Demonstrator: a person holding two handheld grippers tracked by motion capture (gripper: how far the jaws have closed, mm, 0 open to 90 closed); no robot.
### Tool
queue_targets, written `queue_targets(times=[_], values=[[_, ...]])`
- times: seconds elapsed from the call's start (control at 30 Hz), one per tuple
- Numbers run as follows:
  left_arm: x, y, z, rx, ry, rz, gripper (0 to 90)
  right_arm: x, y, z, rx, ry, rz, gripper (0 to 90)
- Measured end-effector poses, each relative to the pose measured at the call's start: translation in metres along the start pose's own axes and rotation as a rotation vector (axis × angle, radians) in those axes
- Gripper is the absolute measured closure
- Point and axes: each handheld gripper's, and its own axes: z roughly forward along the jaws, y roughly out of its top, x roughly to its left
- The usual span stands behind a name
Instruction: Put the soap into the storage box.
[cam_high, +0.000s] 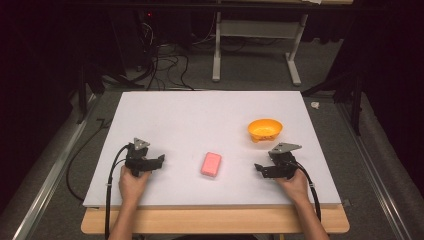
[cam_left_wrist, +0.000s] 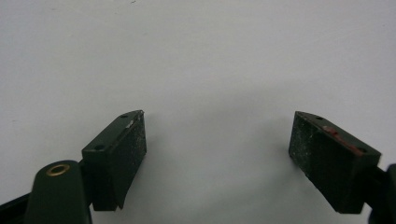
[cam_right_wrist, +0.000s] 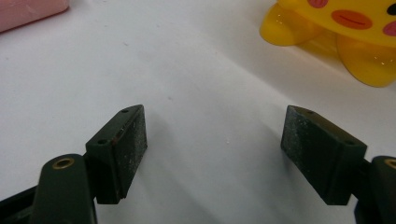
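Observation:
A pink block (cam_high: 211, 164) lies flat near the middle front of the white board (cam_high: 200, 115); its corner shows at the top left of the right gripper view (cam_right_wrist: 28, 11). A yellow bowl (cam_high: 265, 129) with a cartoon face and small feet stands to the right, seen close at the top right of the right gripper view (cam_right_wrist: 345, 32). My left gripper (cam_high: 161, 160) rests low at the front left, left of the block, jaws open over bare board (cam_left_wrist: 217, 140). My right gripper (cam_high: 258, 169) sits at the front right, below the bowl, jaws apart with nothing between them (cam_right_wrist: 215, 140).
The board lies on a wooden table (cam_high: 215, 220) whose front edge shows below it. Cables (cam_high: 165, 65) and a metal stand (cam_high: 255, 45) occupy the floor beyond the far edge. A cable (cam_high: 107, 190) trails off the left gripper over the front edge.

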Motion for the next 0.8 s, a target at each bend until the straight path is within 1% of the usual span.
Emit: queue_targets(times=[0.23, 0.4, 0.8], values=[[-0.0002, -0.0001, -0.0001, 0.000, 0.001, 0.001, 19.7, -0.0002, -0.0002, 0.0000, -0.001, -0.001, 0.001, 23.0], [-0.0005, -0.0002, -0.0004, 0.001, 0.002, 0.002, 19.8, -0.0010, -0.0002, -0.0002, -0.003, -0.010, 0.015, 23.8], [-0.0008, -0.0004, -0.0008, 0.000, 0.002, 0.002, 20.5, -0.0014, -0.0001, 0.0000, -0.004, -0.013, 0.018, 23.7]])
